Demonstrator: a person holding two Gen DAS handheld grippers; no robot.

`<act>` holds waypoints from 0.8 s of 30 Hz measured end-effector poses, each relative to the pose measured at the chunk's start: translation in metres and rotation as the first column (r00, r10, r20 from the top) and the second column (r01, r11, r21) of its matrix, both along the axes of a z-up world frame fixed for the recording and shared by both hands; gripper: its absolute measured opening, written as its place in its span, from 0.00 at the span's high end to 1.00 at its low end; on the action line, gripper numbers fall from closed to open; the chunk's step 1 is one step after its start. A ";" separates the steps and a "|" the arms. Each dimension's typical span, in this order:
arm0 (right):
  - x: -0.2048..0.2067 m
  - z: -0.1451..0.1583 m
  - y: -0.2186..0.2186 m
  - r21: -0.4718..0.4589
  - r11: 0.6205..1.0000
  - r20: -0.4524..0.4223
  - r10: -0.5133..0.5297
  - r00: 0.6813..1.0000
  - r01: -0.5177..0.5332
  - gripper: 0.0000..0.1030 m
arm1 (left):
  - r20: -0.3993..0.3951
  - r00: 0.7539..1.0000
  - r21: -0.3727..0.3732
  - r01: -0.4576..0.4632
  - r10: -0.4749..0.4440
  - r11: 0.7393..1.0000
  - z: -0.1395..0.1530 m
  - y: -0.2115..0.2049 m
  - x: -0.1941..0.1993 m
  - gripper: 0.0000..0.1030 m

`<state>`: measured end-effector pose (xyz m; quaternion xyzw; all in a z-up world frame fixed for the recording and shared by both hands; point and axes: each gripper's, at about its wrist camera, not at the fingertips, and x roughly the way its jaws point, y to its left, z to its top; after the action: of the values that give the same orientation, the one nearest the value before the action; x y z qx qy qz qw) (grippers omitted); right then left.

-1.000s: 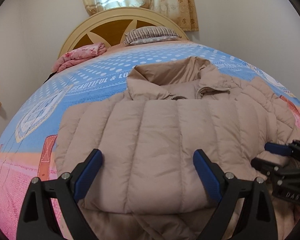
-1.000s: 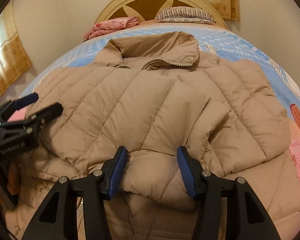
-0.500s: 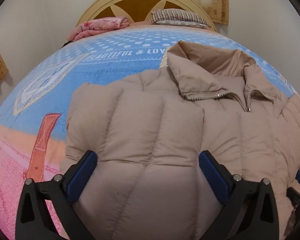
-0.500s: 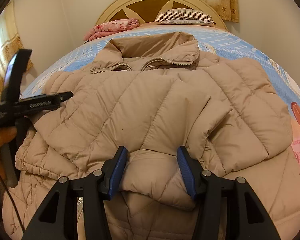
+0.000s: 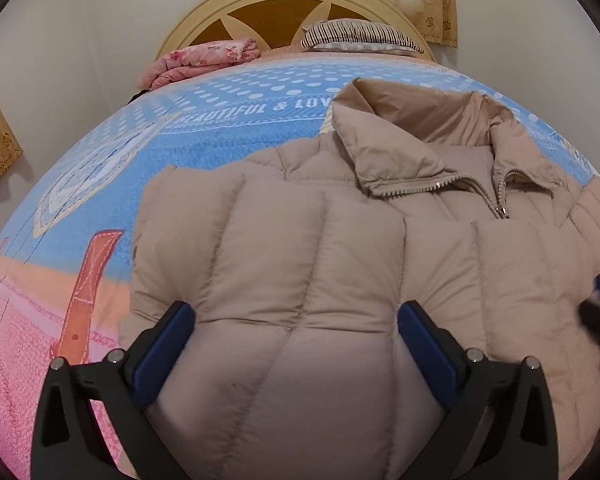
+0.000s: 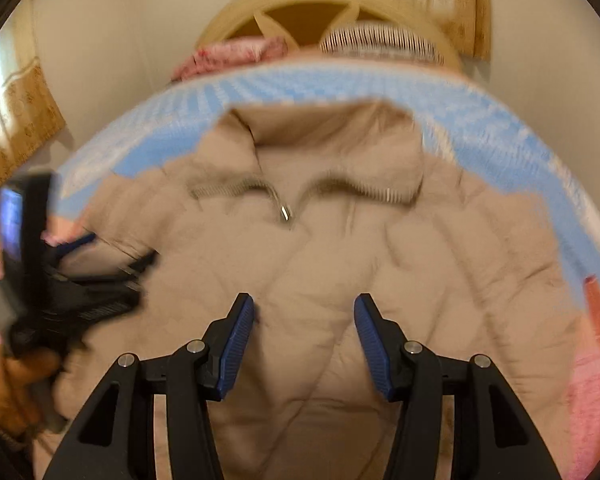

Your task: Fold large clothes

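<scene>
The jacket (image 5: pixel 340 248) lies front up on the bed (image 5: pixel 180 148), collar (image 5: pixel 400 136) toward the headboard, zip (image 5: pixel 420 188) part open at the neck. One side is already laid in over the chest, by the look of the quilted panel under your left gripper (image 5: pixel 296 312).

Your left jaws have just been opening and stand wide. The panel sits between and under them, but the pads do not pinch it, so that side is let go. Judging by this, you are settling the first fold and moving on to the other side.

Your right gripper (image 6: pixel 304 304) stands about half open over the middle of the jacket. That view is smeared, and I cannot tell whether the pads press on cloth or only hang above it.

To do this well:
- Before you lift the left hand away, check that the folded edge runs straight from shoulder to hem. Puffy filling springs back, so press the panel flat with the open jaws
- If the right holds a sleeve, carry it low across the chest and lay it down rather than drop it
- Take a thick bite at a seam line; the smooth shell will likely slip out of a shallow pinch
- Leave the collar flat so the last fold stays even
</scene>
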<state>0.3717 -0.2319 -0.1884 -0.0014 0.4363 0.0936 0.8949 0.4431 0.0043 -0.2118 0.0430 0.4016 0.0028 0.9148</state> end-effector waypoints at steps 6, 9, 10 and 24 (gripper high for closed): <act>-0.008 -0.016 0.001 -0.018 1.000 0.040 0.015 0.999 -0.014 0.48 | 0.000 1.000 0.000 0.003 -0.003 1.000 0.000 0.000 0.001 0.00; -0.008 -0.018 0.001 -0.016 1.000 0.045 0.013 0.999 -0.012 0.48 | -0.004 1.000 0.007 0.003 -0.003 1.000 0.000 0.000 0.002 0.00; -0.008 -0.017 0.000 -0.013 1.000 0.046 0.012 0.999 -0.012 0.48 | -0.006 1.000 0.009 0.004 -0.004 1.000 0.000 -0.001 0.002 0.00; -0.010 -0.019 -0.001 0.000 1.000 0.052 0.008 0.999 -0.008 0.48 | 0.078 0.997 0.005 0.010 -0.010 1.000 0.058 -0.019 -0.009 0.00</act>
<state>0.3620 -0.2330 -0.2072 -0.0054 0.4127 0.0974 0.9056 0.4345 -0.0145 -0.1537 0.0472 0.3655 0.0008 0.9296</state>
